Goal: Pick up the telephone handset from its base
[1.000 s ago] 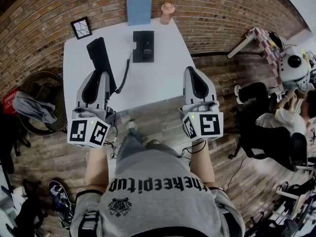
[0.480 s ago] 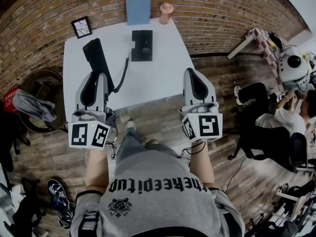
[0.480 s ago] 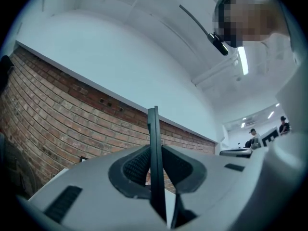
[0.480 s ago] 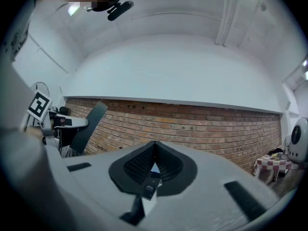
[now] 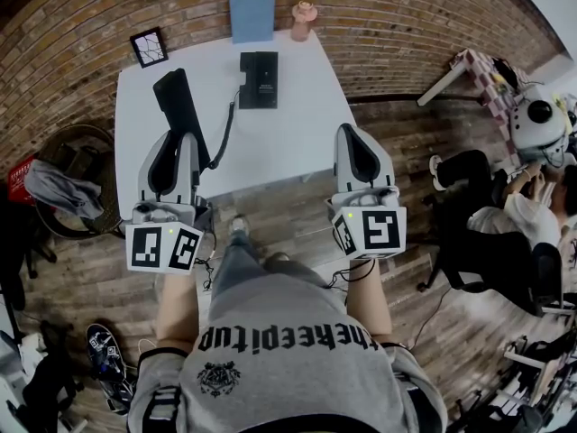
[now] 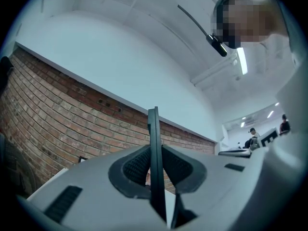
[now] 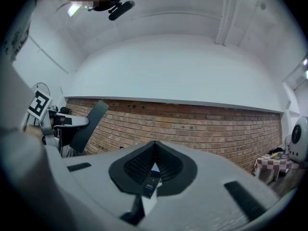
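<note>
A black telephone handset (image 5: 180, 114) hangs tilted over the left part of the white table (image 5: 288, 142), and my left gripper (image 5: 187, 141) is shut on its lower end. Its curly cord (image 5: 225, 133) runs back to the black base (image 5: 260, 80), which lies at the table's far middle. In the left gripper view the handset (image 6: 154, 129) shows edge-on, pinched between the pads of the left gripper (image 6: 154, 155). My right gripper (image 5: 350, 138) hovers over the table's near right edge, shut and empty. In the right gripper view the right gripper (image 7: 154, 146) has its tips together, with the handset (image 7: 89, 124) off to the left.
A blue book (image 5: 252, 18) and a pink pot (image 5: 305, 21) stand against the brick wall behind the base, with a small picture frame (image 5: 149, 50) at the far left corner. A round basket with cloth (image 5: 68, 188) sits left of the table. A seated person (image 5: 532, 215) is at right.
The left gripper and the handset have drifted slightly to the left, still raised off the base. The right gripper has kept still.
</note>
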Demonstrator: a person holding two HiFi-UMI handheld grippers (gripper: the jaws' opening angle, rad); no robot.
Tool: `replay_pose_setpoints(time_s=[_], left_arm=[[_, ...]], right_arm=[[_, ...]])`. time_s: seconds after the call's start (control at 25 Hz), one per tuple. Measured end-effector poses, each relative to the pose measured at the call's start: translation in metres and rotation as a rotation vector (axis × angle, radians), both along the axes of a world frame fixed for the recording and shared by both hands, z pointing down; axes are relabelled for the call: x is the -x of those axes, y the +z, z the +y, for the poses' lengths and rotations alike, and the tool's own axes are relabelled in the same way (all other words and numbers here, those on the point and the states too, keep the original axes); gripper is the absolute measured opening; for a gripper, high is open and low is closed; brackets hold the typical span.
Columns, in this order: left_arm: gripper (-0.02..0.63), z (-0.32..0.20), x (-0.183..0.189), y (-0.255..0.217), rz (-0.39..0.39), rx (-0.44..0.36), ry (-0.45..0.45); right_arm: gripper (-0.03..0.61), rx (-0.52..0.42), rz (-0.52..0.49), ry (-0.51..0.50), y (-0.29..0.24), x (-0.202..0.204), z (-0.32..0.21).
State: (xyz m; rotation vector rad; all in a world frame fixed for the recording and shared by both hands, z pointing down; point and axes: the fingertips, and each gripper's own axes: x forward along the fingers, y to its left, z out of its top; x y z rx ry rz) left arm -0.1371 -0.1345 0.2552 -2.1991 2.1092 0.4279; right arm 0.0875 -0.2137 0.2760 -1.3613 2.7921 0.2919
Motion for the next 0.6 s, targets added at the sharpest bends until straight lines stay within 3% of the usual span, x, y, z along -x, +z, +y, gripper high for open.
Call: replay_pose_setpoints(time_s=[0.6], left_arm=[[0.069, -0.011, -0.006, -0.002, 0.000, -0.012, 0.008]], right_arm=[[0.003, 0.000, 0.002, -0.004, 0.003, -0.001, -0.010]])
